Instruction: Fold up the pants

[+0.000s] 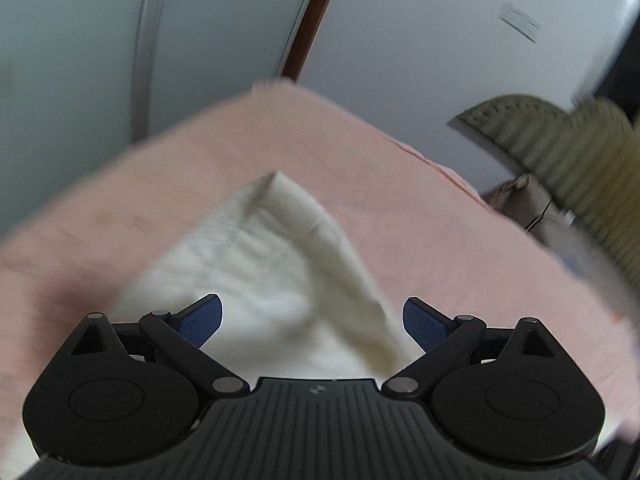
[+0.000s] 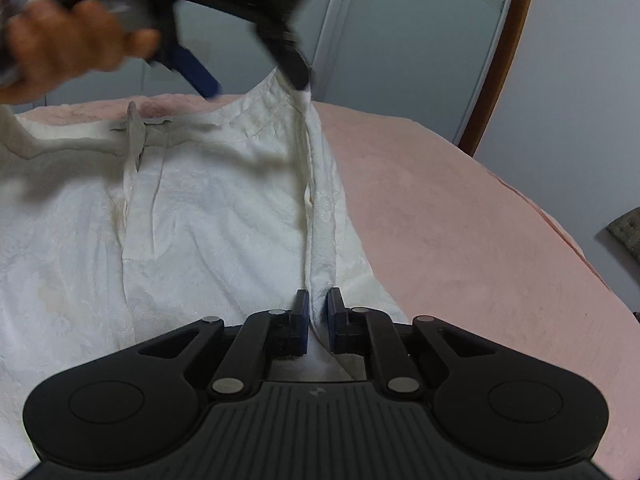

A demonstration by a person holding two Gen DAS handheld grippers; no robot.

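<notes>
Right wrist view showed the white pants (image 2: 192, 216) spread on a pink bed (image 2: 460, 220), waistband at the far side with a grey tag (image 2: 135, 136) near its middle. The right gripper (image 2: 318, 312) had its blue-padded fingers (image 2: 301, 312) drawn narrow, pinching a raised ridge of the pants' right side seam between them. Far along that same seam, the left gripper (image 2: 256, 76), blurred and held by a hand (image 2: 68, 44), was spread wide, its right finger touching the lifted waistband corner. Left wrist view showed the left gripper (image 1: 312, 316) with its fingers (image 1: 424, 322) far apart and nothing between them, above a white fold of the pants (image 1: 256, 264) that peaked at a far corner. A green ribbed cushion (image 1: 568, 148) sat off the bed's right edge, blurred.
</notes>
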